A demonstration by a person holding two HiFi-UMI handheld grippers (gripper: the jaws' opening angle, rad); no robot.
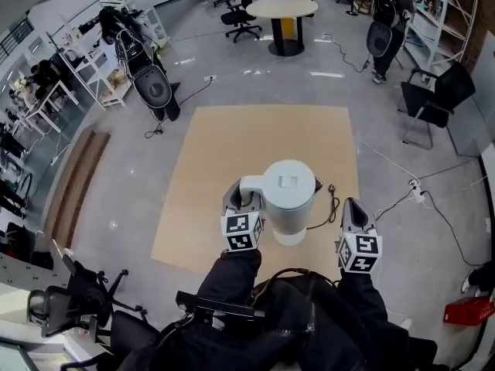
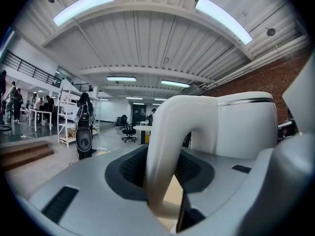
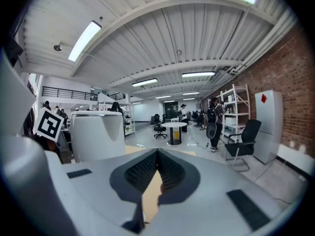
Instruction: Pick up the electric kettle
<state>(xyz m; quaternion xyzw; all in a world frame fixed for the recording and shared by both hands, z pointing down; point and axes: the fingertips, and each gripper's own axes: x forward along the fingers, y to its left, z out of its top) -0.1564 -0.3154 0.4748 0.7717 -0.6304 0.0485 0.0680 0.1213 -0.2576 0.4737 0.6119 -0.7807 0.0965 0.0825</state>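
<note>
Head view, electric kettle (image 1: 288, 195): white and lidded, directly in front of the person, over a tan floor mat (image 1: 232, 145).
Head view, left gripper (image 1: 240, 201): it sits at the kettle's handle side, marker cube toward the camera.
Head view, right gripper (image 1: 353, 211): it is off to the kettle's right, apart from it and carrying nothing.
Head view, cord (image 1: 333, 204): a thin black lead lies on the mat near the kettle's right side. I cannot tell whether a base sits underneath.

Left gripper view, handle (image 2: 165, 146): the curved white handle runs down between the two dark fingers (image 2: 129, 170).
Left gripper view, left gripper (image 2: 162, 173): its fingers are clenched on that handle from both sides.
Left gripper view, kettle body (image 2: 246, 127): upright, just beyond the handle, with ceiling and brick wall behind it.

Right gripper view, right gripper (image 3: 157, 154): its fingers (image 3: 140, 171) meet at the tips with nothing between them, only mat showing beneath.
Right gripper view, kettle (image 3: 96, 134): upright to the left of the fingers, clear of them, with the other gripper's marker cube (image 3: 49, 123) beside it.

Progress, done: the handle is gripped, and the kettle looks to be hanging off the mat, so the pick-up appears made.
Progress, left: little beyond keeping it upright and steady; the right gripper seems unneeded.
</note>
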